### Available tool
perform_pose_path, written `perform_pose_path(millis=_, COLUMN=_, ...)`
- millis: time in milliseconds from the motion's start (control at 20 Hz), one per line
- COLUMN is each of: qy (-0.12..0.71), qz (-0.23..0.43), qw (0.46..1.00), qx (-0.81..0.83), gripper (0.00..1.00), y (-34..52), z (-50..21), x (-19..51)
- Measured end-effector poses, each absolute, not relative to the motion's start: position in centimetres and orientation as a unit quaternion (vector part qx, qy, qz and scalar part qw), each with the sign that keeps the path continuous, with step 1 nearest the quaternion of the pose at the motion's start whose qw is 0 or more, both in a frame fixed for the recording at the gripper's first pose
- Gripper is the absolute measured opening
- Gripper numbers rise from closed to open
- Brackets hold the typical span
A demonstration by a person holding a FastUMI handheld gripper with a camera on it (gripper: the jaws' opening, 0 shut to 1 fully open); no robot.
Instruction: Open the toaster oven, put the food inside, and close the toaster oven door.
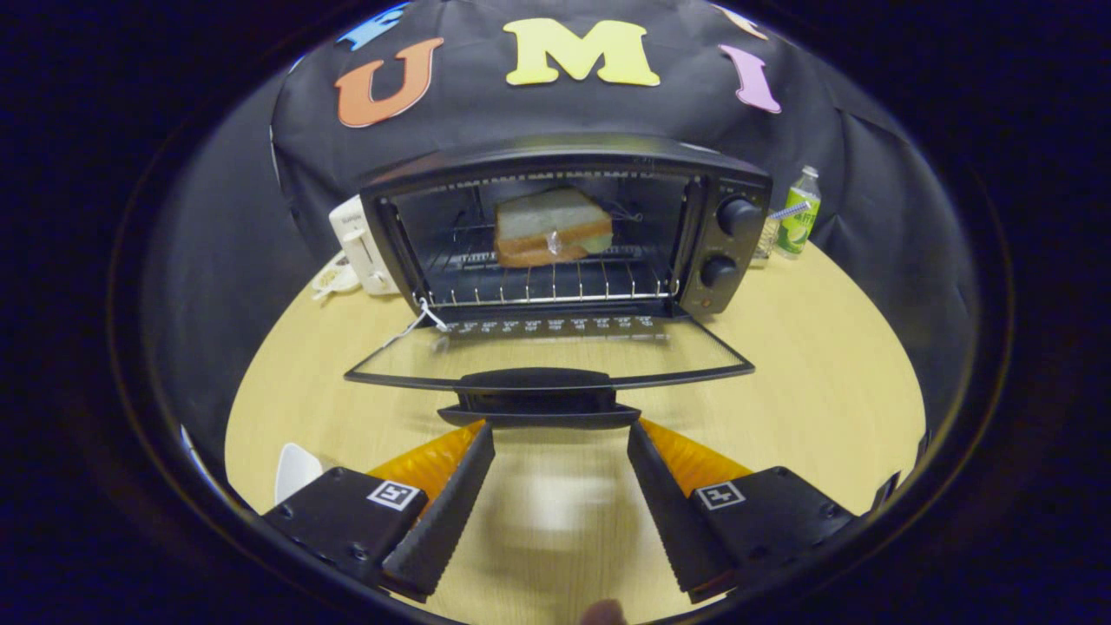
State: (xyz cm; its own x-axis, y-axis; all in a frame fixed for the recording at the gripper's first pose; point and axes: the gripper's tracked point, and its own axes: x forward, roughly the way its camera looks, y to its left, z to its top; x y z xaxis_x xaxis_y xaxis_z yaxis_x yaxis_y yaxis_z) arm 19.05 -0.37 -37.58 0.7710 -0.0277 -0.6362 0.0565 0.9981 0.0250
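Observation:
A black toaster oven (pixel 564 234) stands at the back of the round wooden table (pixel 807 382). Its glass door (pixel 547 351) hangs fully down and flat toward me, and the door handle (pixel 538 395) lies just ahead of my fingertips. A wrapped sandwich (pixel 553 227) rests on the wire rack (pixel 547 282) inside the oven. My gripper (pixel 560 434) is open, its fingers spread wide below the handle, with nothing between them.
A white toaster (pixel 360 247) stands left of the oven, with a small plate in front of it. A green-labelled bottle (pixel 798 213) stands to the oven's right. A white object (pixel 295 469) lies by my left finger. Two knobs (pixel 738 217) sit on the oven's right panel.

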Motion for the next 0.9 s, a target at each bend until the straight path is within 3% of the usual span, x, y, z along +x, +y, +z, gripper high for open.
perform_pose_path(millis=450, qy=0.245, qz=-0.022, qw=0.969, qx=-0.004, gripper=1.00, y=-1.5, z=-26.6, x=20.4)
perform_pose_path(millis=900, qy=0.142, qz=-0.002, qw=0.990, qx=0.011, gripper=1.00, y=-0.9, z=-10.2, x=14.1)
